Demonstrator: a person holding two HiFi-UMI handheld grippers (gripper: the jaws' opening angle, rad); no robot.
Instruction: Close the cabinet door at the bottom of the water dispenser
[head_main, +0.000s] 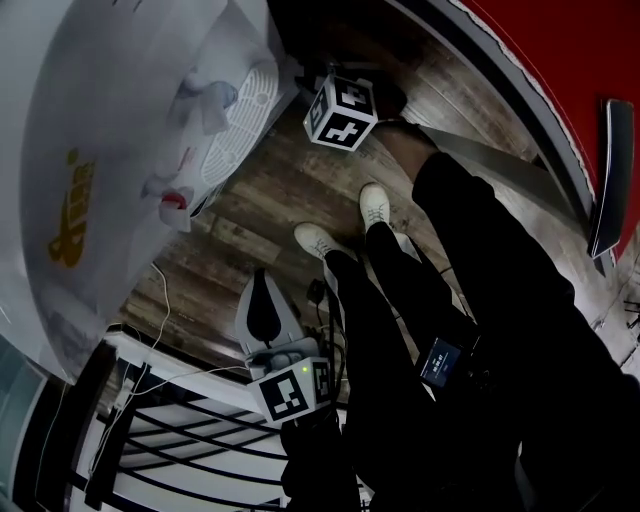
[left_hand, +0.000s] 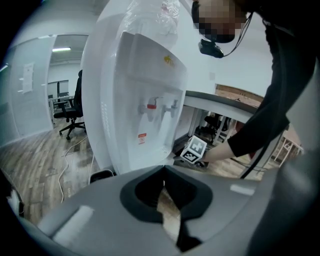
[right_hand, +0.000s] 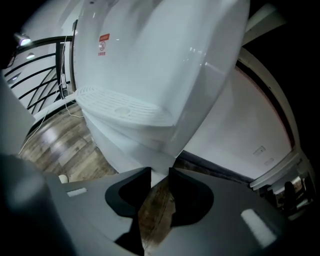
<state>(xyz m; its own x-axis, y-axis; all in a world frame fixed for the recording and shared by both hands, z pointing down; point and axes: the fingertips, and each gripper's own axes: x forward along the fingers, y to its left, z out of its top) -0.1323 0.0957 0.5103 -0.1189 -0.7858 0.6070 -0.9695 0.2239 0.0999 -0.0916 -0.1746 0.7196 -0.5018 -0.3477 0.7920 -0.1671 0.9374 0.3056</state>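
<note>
The white water dispenser (head_main: 110, 150) fills the left of the head view, its drip tray (head_main: 240, 120) facing the floor planks. My right gripper (head_main: 340, 110) hangs low beside that tray, close to the dispenser's front. In the right gripper view its jaws (right_hand: 160, 172) stand a little apart with nothing between them, aimed at the lower front panel (right_hand: 125, 145) under the tray (right_hand: 125, 110). I cannot tell whether the cabinet door is flush. My left gripper (head_main: 262, 278) is held back near my legs, its tips (left_hand: 163, 168) together and empty, facing the dispenser (left_hand: 140, 100).
A black railing (head_main: 180, 440) runs along the bottom left, with a white cable (head_main: 160, 310) trailing over the wooden floor. My shoes (head_main: 375, 205) stand right of the dispenser. A curved white and red wall (head_main: 560, 60) closes the right side. An office chair (left_hand: 70, 110) stands far off.
</note>
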